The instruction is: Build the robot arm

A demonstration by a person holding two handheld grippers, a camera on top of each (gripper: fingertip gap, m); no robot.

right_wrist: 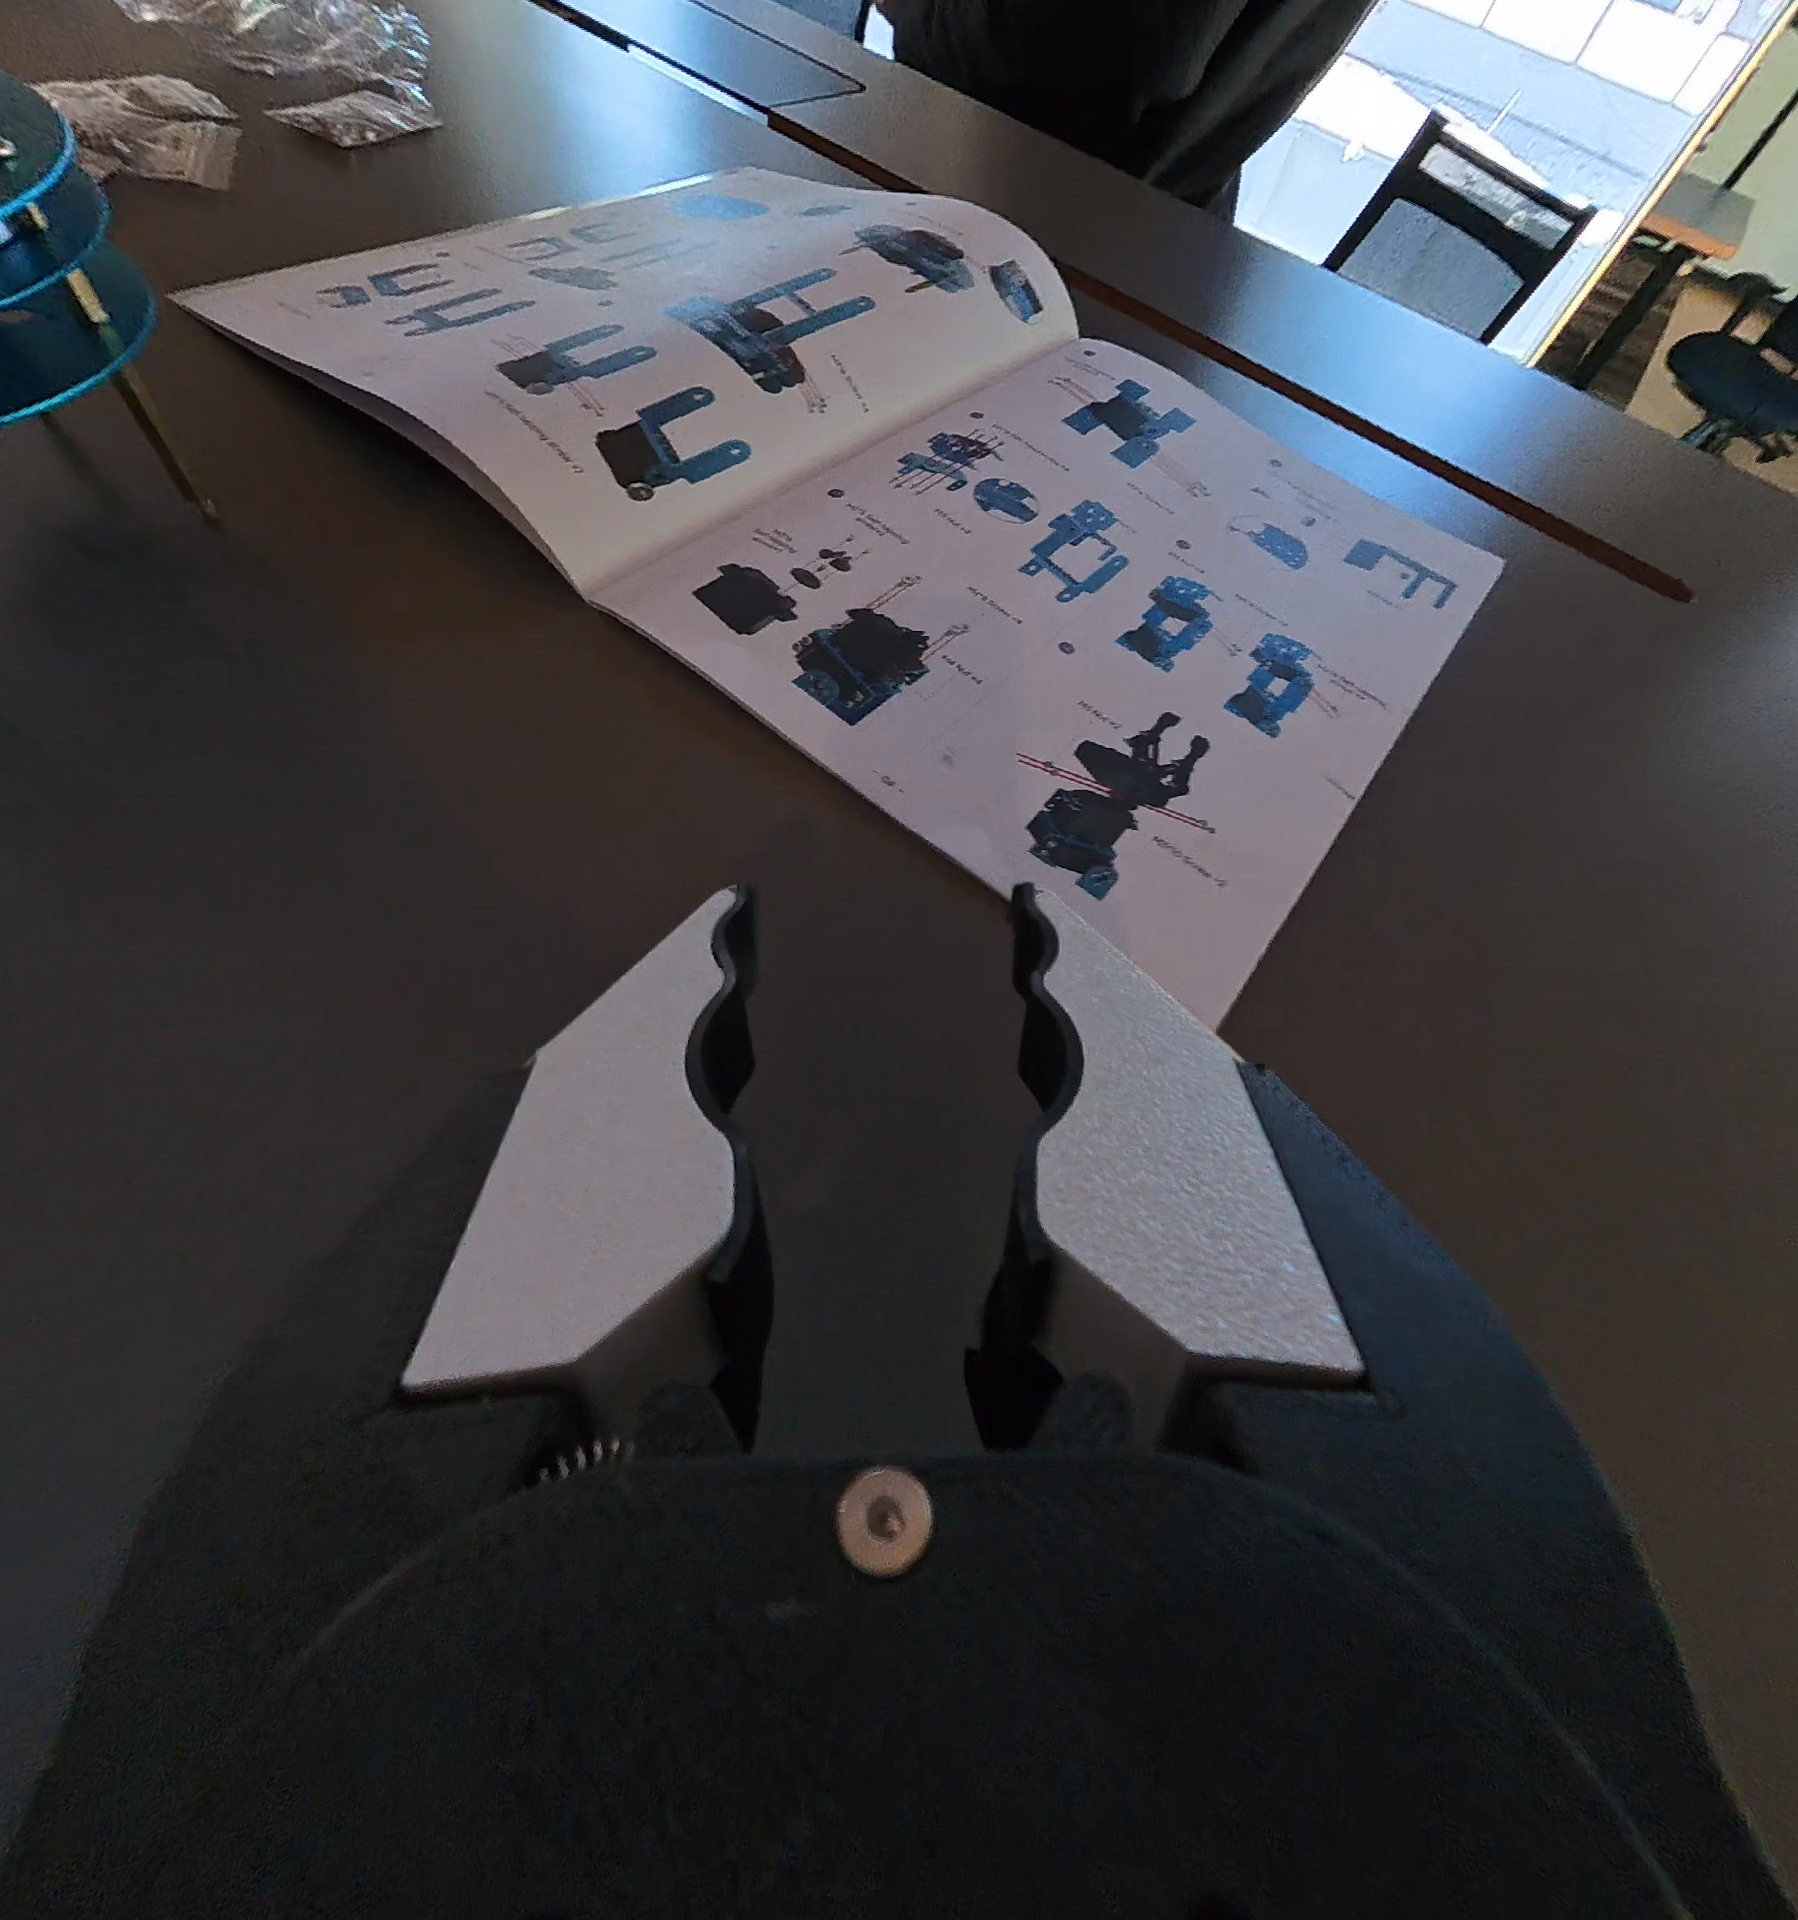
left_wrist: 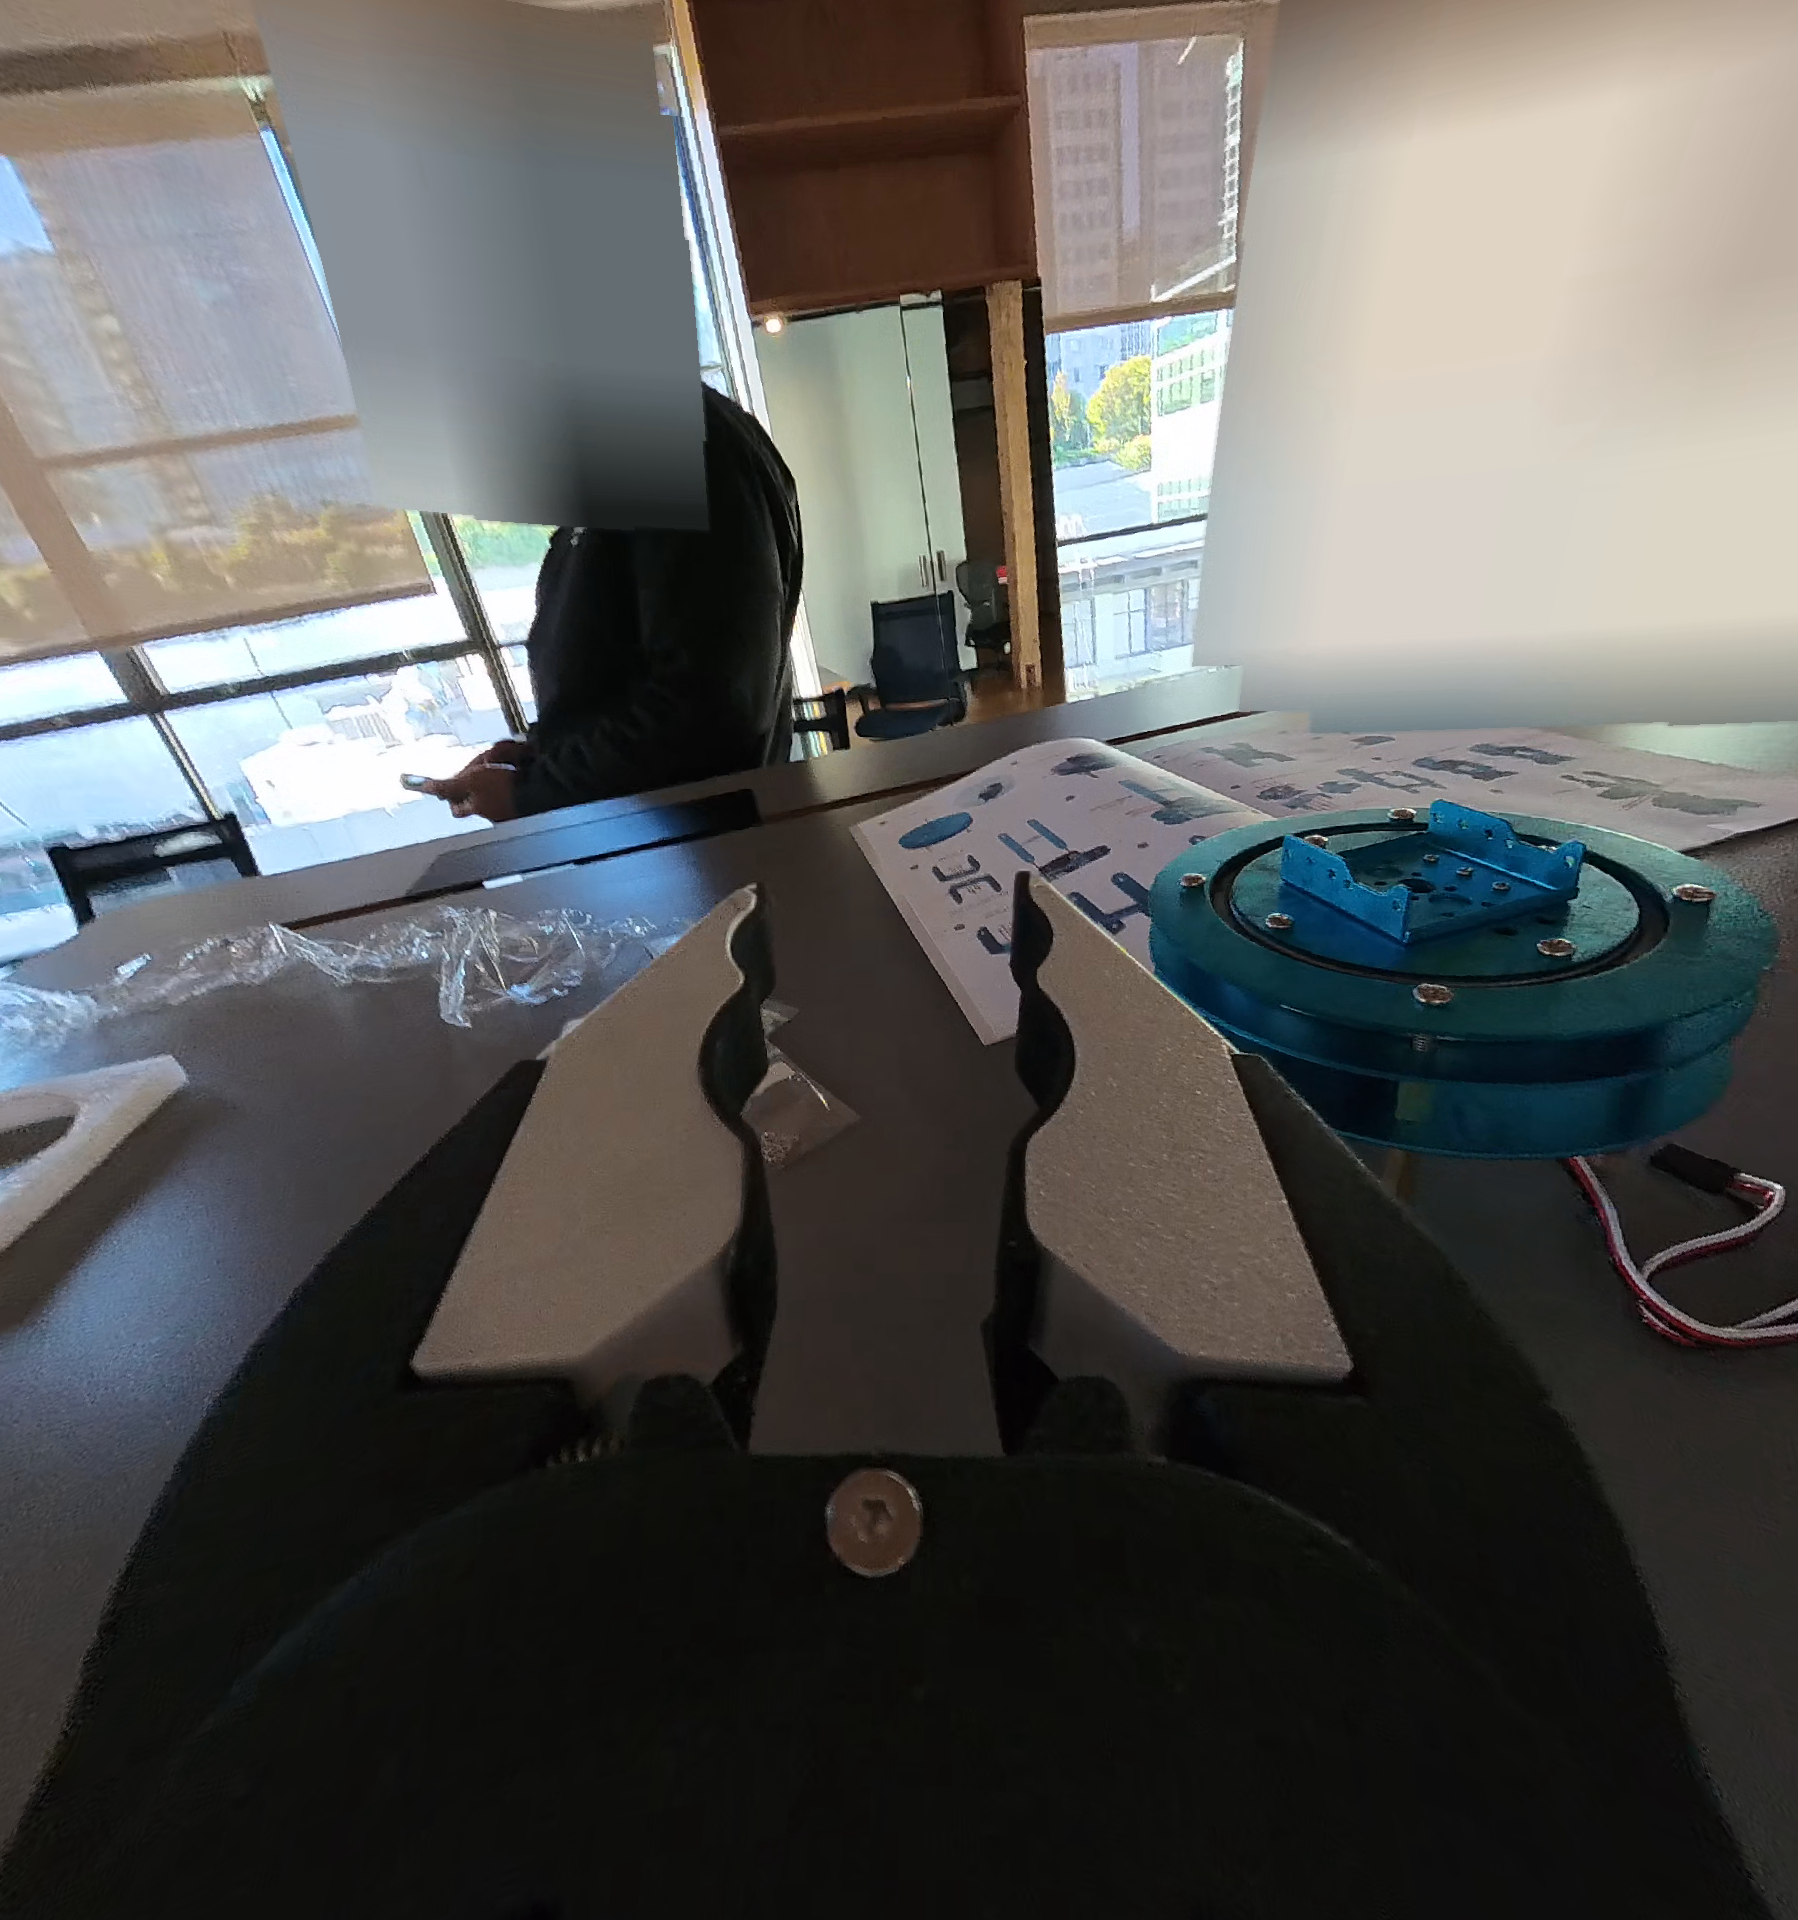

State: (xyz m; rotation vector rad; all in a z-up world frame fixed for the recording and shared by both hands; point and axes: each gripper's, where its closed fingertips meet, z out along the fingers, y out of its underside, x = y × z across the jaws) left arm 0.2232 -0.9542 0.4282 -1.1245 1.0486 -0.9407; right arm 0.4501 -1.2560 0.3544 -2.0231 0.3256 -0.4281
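**Two empty tongs over a dark table**

The left gripper [left_wrist: 887,904] has its jaws apart and nothing between them. It hangs just over the dark table [left_wrist: 303,1195]. Closest to it is a small clear bag of tiny metal parts [left_wrist: 796,1112], lying on the table just under the left finger. More crinkled clear plastic wrap [left_wrist: 355,956] lies farther off to the left, and a white foam piece [left_wrist: 33,1153] sits at the left edge.

To the right of this gripper stands a round blue turntable base [left_wrist: 1456,997] made of two see-through blue discs, one over the other. A blue metal bracket [left_wrist: 1435,883] with many small holes sits on top of it. A red, white and black wire with a plug [left_wrist: 1768,1247] lies beside the base.

The right gripper [right_wrist: 882,904] is spread wide too and holds nothing. Its right finger is just beside the near corner of an open picture booklet [right_wrist: 874,520], which lies flat and shows blue and black parts. The blue base shows at the far left of this view.

Across the table a person in dark clothes [left_wrist: 666,623] stands holding something small. Behind are big windows with shades [left_wrist: 147,468], wooden shelves [left_wrist: 864,145] and office chairs [left_wrist: 910,665].
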